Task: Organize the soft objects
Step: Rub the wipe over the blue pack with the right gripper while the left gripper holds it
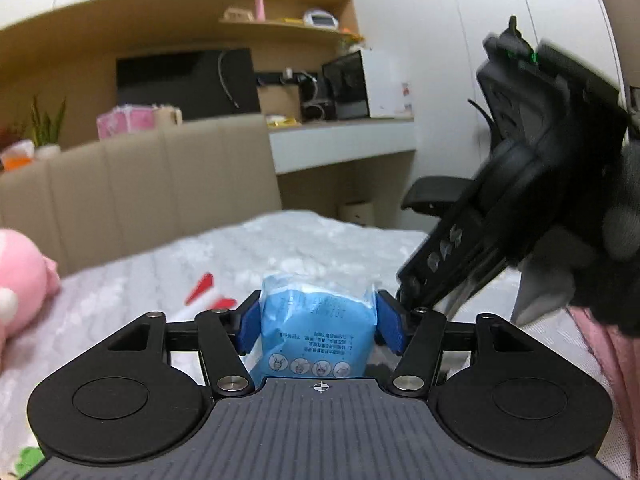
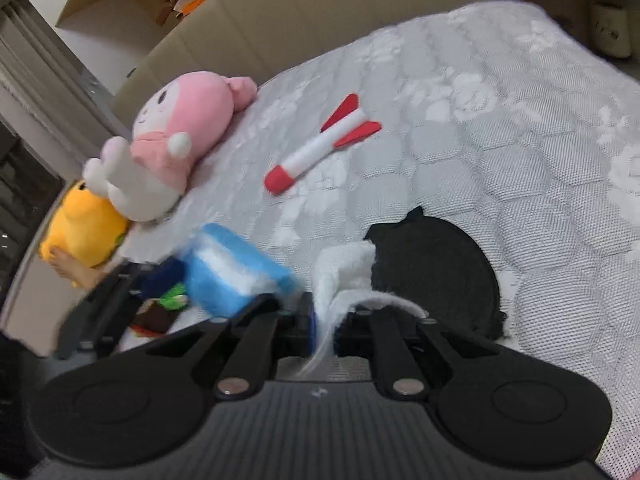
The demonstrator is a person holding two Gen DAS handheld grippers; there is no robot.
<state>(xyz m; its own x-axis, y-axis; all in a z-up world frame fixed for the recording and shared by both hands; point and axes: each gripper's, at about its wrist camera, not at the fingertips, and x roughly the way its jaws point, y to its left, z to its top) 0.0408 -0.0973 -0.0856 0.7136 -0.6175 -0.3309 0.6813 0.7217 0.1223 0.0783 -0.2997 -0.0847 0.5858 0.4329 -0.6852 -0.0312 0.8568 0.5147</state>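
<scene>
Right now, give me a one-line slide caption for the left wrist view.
Left gripper clamps a blue pack above the bed, the right gripper close beside it.

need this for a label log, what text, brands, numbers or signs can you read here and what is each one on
"DAS": raised letters on the body of the right gripper, seen from the left wrist view.
Blue packet held in the left gripper: several printed lines and a row of four round pictograms, too small and blurred to read.
White box on the desk: a small red mark, unreadable.
Right wrist view: no text.
</scene>
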